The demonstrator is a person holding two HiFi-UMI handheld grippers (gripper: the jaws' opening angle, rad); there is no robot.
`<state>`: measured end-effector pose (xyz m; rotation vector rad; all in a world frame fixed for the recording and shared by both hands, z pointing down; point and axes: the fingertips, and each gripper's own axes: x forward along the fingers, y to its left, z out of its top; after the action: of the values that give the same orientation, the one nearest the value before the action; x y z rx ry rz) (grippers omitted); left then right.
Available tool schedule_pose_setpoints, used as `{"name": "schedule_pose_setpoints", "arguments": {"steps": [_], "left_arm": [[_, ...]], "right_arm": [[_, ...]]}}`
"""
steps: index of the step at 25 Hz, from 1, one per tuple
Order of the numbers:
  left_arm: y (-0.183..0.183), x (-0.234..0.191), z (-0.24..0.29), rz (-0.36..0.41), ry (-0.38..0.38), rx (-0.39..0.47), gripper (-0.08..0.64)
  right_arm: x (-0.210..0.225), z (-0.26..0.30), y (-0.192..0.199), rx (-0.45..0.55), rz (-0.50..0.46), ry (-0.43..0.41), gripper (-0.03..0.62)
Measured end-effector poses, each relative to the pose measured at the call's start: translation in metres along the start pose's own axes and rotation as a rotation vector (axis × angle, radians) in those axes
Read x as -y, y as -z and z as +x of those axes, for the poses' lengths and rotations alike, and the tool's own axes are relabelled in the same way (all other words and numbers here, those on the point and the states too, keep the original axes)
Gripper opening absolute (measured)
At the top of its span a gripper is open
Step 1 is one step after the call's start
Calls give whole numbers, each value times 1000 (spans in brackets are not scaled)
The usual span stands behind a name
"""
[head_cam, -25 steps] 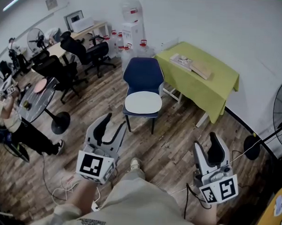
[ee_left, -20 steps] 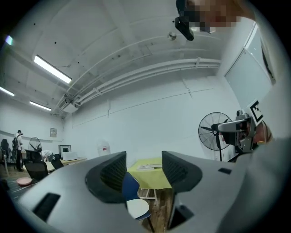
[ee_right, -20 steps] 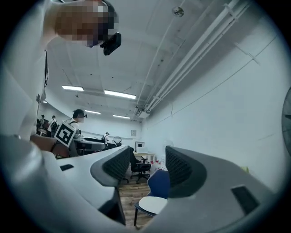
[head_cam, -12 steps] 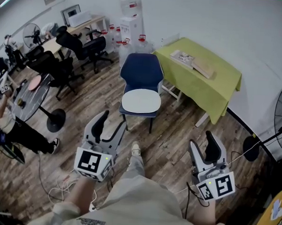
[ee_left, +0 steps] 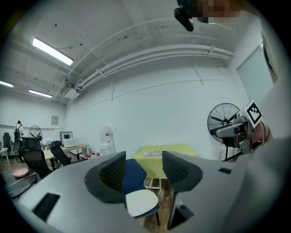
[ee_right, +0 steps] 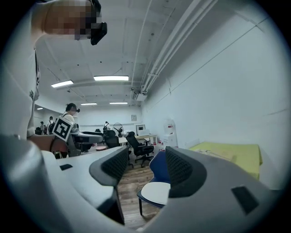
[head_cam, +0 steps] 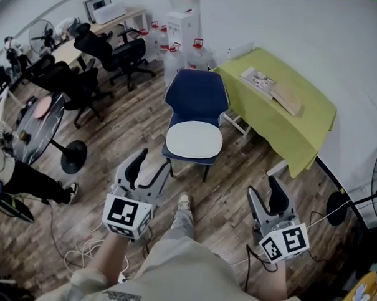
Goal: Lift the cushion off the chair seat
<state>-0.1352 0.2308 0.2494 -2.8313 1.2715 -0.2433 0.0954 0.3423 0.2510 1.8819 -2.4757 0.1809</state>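
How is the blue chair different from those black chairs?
The blue plastic chair has a white rounded cushion on its seat; the black office chairs show no white cushion. The blue chair stands on thin straight legs; the black chairs on spreading bases. The blue chair is beside the yellow-green covered table; the black chairs are farther left. All stand on the wooden floor.

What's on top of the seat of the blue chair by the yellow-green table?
A white rounded cushion lies flat on the seat of the blue plastic chair. It covers nearly all of the seat: only a thin blue edge shows, and the surface underneath is hidden.
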Motion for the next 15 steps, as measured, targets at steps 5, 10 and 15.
{"name": "schedule_pose_setpoints", "arguments": {"steps": [5, 10, 15], "left_arm": [[26, -56, 65, -31, 9, -77, 241], [67, -116, 138, -69, 34, -191, 250], [116, -164, 207, -117, 83, -311, 264]], "right_arm": [[27, 87, 25, -90, 39, 22, 270], [57, 168, 59, -193, 96, 76, 270], [83, 243, 95, -293, 148, 113, 272]]}}
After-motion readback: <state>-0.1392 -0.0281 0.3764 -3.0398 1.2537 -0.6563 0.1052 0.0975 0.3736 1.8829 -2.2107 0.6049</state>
